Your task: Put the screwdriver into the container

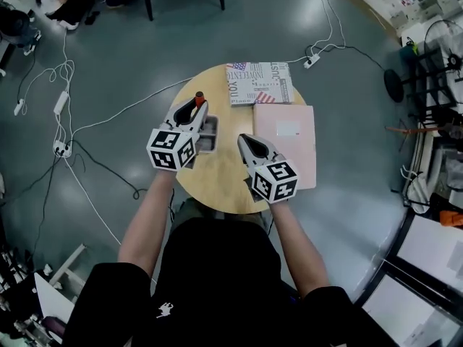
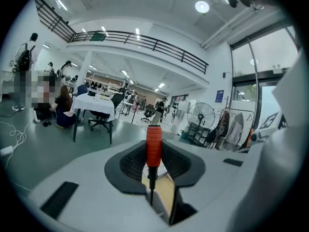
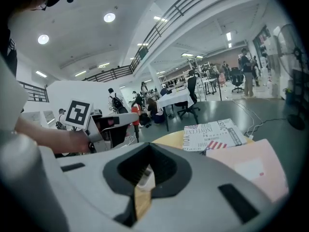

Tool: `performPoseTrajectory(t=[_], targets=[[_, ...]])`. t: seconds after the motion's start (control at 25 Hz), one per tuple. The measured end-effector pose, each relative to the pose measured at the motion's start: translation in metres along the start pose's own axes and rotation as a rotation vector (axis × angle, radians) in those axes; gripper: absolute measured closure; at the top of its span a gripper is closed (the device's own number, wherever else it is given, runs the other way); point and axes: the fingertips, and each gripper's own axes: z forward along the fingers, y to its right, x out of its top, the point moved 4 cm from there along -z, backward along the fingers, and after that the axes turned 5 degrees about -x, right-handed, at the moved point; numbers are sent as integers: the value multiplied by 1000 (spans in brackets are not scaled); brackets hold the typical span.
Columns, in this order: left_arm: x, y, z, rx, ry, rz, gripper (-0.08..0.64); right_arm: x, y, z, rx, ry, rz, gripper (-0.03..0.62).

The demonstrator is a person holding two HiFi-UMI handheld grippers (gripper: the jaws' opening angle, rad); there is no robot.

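Left gripper: jaws closed narrowly on the red-handled, black-shafted screwdriver. It is held upright, handle uppermost, over the left edge of the round wooden table. The grey rectangular plastic container sits directly beneath and beside this gripper, partly hidden by it.

Right gripper: jaws together, nothing between them, over the table's middle.

Risks, as judged:
- The grip appears to fall near the slim neck of the tool, so it may pivot or slip.
- The tip could strike the container wall and push the container towards the table's left edge.
- An early release may let the tool bounce out and roll off.
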Motion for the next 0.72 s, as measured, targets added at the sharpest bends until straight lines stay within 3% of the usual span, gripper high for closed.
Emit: performPoseTrajectory(t=[0.4, 0.72], targets=[[-36, -6, 26, 74, -42, -48, 463, -18, 14, 14, -35, -73, 9, 591], [-54, -2, 36, 78, -68, -58, 463, -34, 21, 23, -99, -186, -32, 591]])
